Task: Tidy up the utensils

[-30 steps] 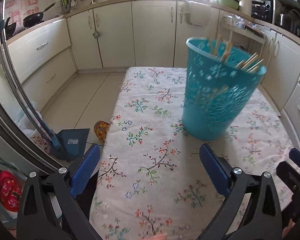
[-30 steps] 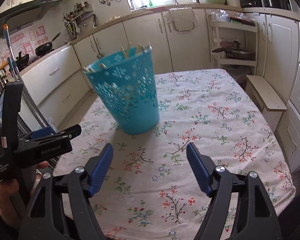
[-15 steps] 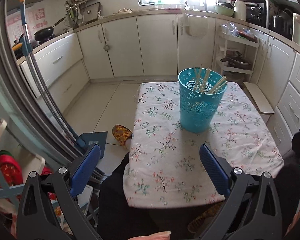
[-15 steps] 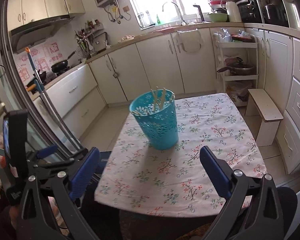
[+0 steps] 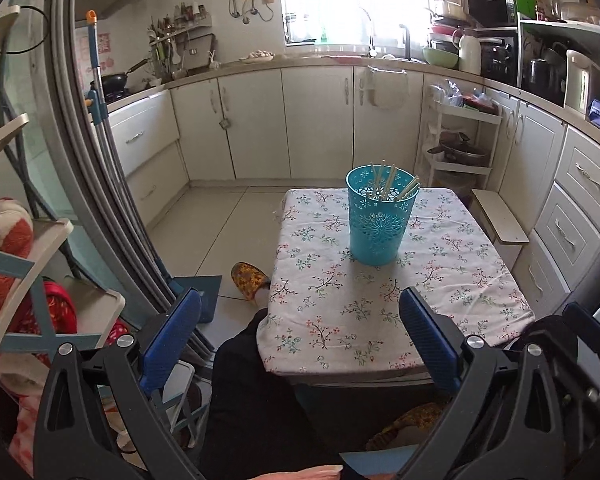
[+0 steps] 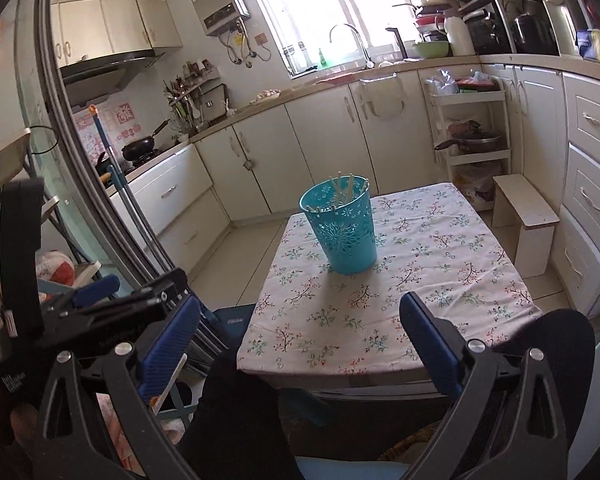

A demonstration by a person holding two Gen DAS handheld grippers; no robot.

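A turquoise perforated basket [image 5: 378, 220] stands upright on the floral-cloth table [image 5: 380, 320], with several pale chopsticks [image 5: 392, 184] standing inside it. It also shows in the right wrist view [image 6: 345, 232] with the chopsticks [image 6: 342, 190]. My left gripper [image 5: 300, 336] is open and empty, held well back from the table's near edge over my lap. My right gripper [image 6: 300, 340] is also open and empty, likewise far back. The left gripper's body [image 6: 92, 312] shows at the left of the right wrist view.
A low white stool [image 5: 500, 220] stands right of the table. White cabinets line the back and right walls. A white trolley shelf [image 5: 460, 140] stands at the back right. Mop poles [image 5: 112, 168] lean at the left. A patterned slipper [image 5: 248, 280] lies on the floor.
Both grippers have pulled far back and up from the table, so the basket looks much smaller. Both stay open and empty. The basket has not moved.
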